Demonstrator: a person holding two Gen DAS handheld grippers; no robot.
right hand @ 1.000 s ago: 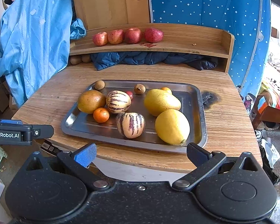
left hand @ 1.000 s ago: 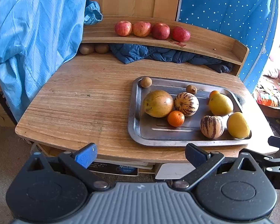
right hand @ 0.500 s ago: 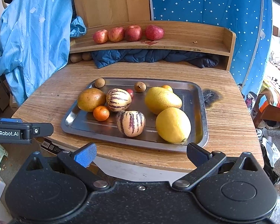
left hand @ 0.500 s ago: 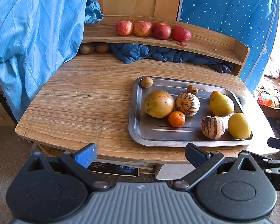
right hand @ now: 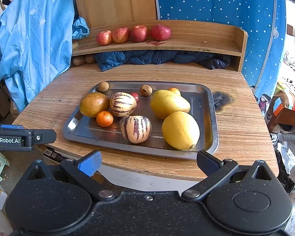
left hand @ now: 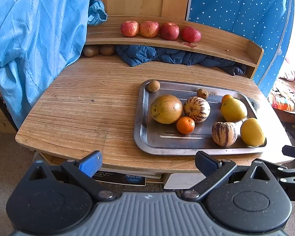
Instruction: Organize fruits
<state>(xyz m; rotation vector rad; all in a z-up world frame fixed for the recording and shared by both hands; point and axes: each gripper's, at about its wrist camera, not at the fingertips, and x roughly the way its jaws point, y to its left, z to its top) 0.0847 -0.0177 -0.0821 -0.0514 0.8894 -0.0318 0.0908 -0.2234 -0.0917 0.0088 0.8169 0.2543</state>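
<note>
Sideways, white letters "GenRobot.AI" showed on the left gripper, and both it and the right gripper gaped empty just before the metal tray holding yellow, orange and stripy fruits.

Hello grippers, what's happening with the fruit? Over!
Left gripper open, empty. Right gripper open, empty. Fruit untouched on metal tray; four apples on shelf. Nothing blocking.

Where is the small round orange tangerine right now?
The small round orange tangerine lies on the metal tray's left part, touching the brownish-yellow round fruit and the upper striped cream melon.
</note>
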